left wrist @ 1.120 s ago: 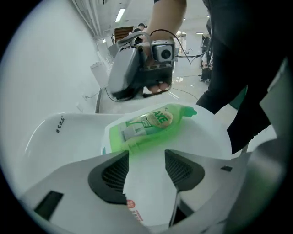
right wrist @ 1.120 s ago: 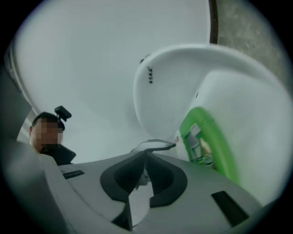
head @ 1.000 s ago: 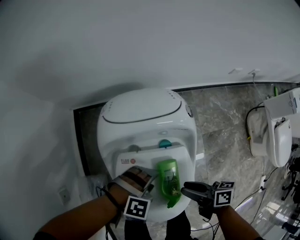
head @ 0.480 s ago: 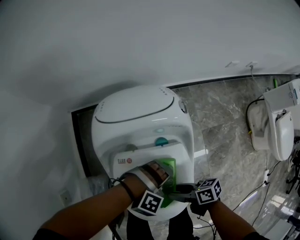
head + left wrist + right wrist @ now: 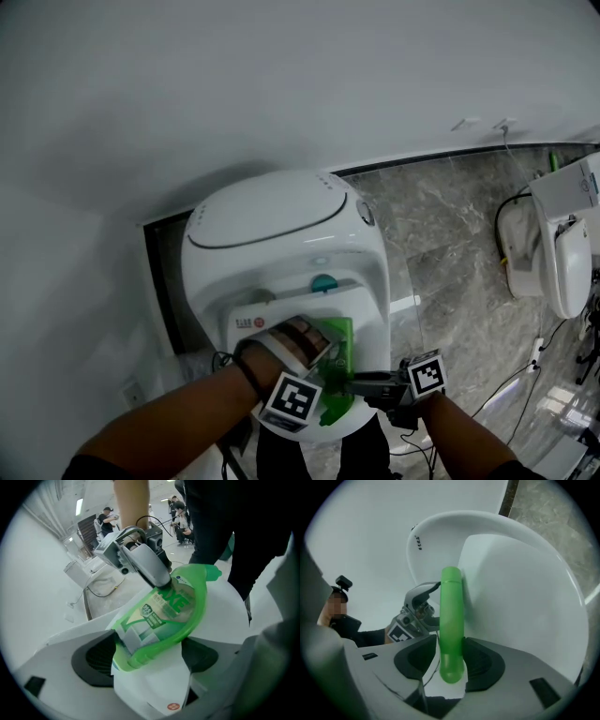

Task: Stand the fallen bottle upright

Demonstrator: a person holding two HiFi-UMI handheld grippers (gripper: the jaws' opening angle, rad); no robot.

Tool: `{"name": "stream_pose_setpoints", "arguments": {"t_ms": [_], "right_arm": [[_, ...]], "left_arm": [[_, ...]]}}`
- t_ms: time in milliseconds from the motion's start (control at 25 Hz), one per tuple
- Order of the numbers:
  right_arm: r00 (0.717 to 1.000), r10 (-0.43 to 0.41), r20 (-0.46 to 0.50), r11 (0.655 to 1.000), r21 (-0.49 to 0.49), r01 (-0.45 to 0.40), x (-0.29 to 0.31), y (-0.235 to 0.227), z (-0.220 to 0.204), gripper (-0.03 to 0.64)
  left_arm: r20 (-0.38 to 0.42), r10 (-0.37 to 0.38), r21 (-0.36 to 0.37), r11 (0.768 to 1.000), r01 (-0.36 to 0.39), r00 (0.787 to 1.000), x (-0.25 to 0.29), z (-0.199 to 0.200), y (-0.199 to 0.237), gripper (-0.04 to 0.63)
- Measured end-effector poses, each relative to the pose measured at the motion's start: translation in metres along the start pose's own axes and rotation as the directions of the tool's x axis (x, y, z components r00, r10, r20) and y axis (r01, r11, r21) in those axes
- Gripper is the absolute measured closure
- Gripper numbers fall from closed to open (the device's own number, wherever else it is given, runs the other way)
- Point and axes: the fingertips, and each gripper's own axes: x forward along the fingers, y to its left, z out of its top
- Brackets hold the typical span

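Bottle (image 5: pixel 173 611) lies flat on the toilet (image 5: pixel 272 216) at 6 o'clock; your right gripper (image 5: pixel 451 660) just closed on its neck end and your left gripper (image 5: pixel 152 656) just opened wide, loose around the base, so pivot it up slowly, cap toward 12.

Bottle (image 5: pixel 336 337) on toilet (image 5: pixel 272 220) — at near end

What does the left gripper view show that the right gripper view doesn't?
Only the left gripper view: the label on the green bottle, bystanders, and the right gripper from outside, its jaws just closed onto the bottle. Only the right gripper view: the left gripper from outside, its jaws just opened, the bottle's base between them. Both: the bottle and the white toilet.
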Motion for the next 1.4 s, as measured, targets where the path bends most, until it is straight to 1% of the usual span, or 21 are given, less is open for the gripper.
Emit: {"name": "stream_pose_setpoints", "arguments": {"t_ms": [80,160,200,240,360,480,520,560,600,680,760,840,920,1040,1120,1160,1200,1240,1320,1400], "right_arm": [[0.996,0.086,-0.023,0.996,-0.015,-0.086,-0.001,0.022,0.000,0.422],[0.985,0.168,-0.040,0.986,-0.001,-0.168,0.002,0.046,-0.001,0.425],[0.979,0.198,-0.044,0.980,0.009,-0.198,0.004,0.056,-0.002,0.398],[0.975,0.215,-0.048,0.977,0.014,-0.214,0.005,0.064,-0.002,0.390],[0.965,0.261,-0.025,0.964,0.064,-0.259,0.004,0.079,0.003,0.373],[0.949,0.316,0.007,0.942,0.113,-0.315,0.005,0.095,0.009,0.350],[0.942,0.335,0.026,0.934,0.125,-0.336,0.005,0.101,0.013,0.347],[0.934,0.354,0.051,0.925,0.129,-0.358,0.005,0.108,0.018,0.345],[0.928,0.364,0.078,0.921,0.120,-0.371,0.005,0.115,0.025,0.351],[0.928,0.353,0.120,0.928,0.080,-0.363,0.006,0.122,0.040,0.362],[0.937,0.325,0.131,0.942,0.042,-0.333,0.009,0.123,0.049,0.372],[0.943,0.306,0.127,0.951,0.011,-0.310,0.013,0.124,0.052,0.388],[0.946,0.295,0.133,0.955,-0.015,-0.296,0.015,0.125,0.054,0.390],[0.949,0.282,0.140,0.959,-0.050,-0.278,0.017,0.124,0.056,0.391],[0.954,0.267,0.139,0.963,-0.073,-0.259,0.018,0.121,0.056,0.392],[0.955,0.259,0.142,0.965,-0.073,-0.251,0.017,0.120,0.057,0.393],[0.957,0.252,0.145,0.967,-0.069,-0.244,0.016,0.119,0.057,0.393],[0.959,0.245,0.145,0.969,-0.067,-0.238,0.015,0.118,0.057,0.393],[0.962,0.235,0.139,0.971,-0.068,-0.227,0.013,0.116,0.054,0.393],[0.963,0.226,0.145,0.973,-0.068,-0.219,0.010,0.114,0.053,0.393]], "left_arm": [[0.029,-0.034,-0.055,0.998,0.036,0.999,-0.008,0.000,0.001,0.146],[0.048,-0.082,-0.094,0.992,0.086,0.995,-0.009,0.002,-0.004,0.144],[0.050,-0.105,-0.105,0.988,0.110,0.993,-0.004,0.003,-0.009,0.146],[0.049,-0.131,-0.117,0.984,0.136,0.990,-0.002,0.003,-0.013,0.146],[0.059,-0.230,-0.171,0.957,0.236,0.971,-0.007,0.002,-0.016,0.146],[0.074,-0.295,-0.206,0.930,0.304,0.953,-0.015,-0.002,-0.015,0.146],[0.088,-0.313,-0.235,0.916,0.326,0.945,-0.019,-0.002,-0.015,0.146],[0.111,-0.331,-0.274,0.896,0.349,0.937,-0.023,-0.001,-0.016,0.146],[0.138,-0.346,-0.319,0.871,0.373,0.928,-0.025,-0.001,-0.018,0.144],[0.192,-0.360,-0.412,0.815,0.408,0.913,-0.025,0.000,-0.028,0.141],[0.231,-0.344,-0.500,0.760,0.415,0.910,-0.026,0.000,-0.034,0.141],[0.266,-0.306,-0.580,0.707,0.405,0.914,-0.029,0.002,-0.034,0.141],[0.294,-0.257,-0.646,0.656,0.390,0.921,-0.031,0.004,-0.029,0.141],[0.303,-0.158,-0.739,0.583,0.337,0.940,-0.035,0.004,-0.018,0.141],[0.283,-0.085,-0.790,0.544,0.282,0.955,-0.040,0.004,-0.011,0.143],[0.267,-0.058,-0.808,0.531,0.256,0.962,-0.043,0.004,-0.008,0.144],[0.250,-0.039,-0.820,0.523,0.233,0.967,-0.044,0.006,-0.006,0.144],[0.234,-0.029,-0.828,0.519,0.215,0.972,-0.045,0.007,-0.006,0.144],[0.213,-0.020,-0.833,0.518,0.192,0.977,-0.045,0.011,-0.008,0.144],[0.215,-0.001,-0.841,0.507,0.186,0.977,-0.048,0.014,-0.006,0.144]]}}
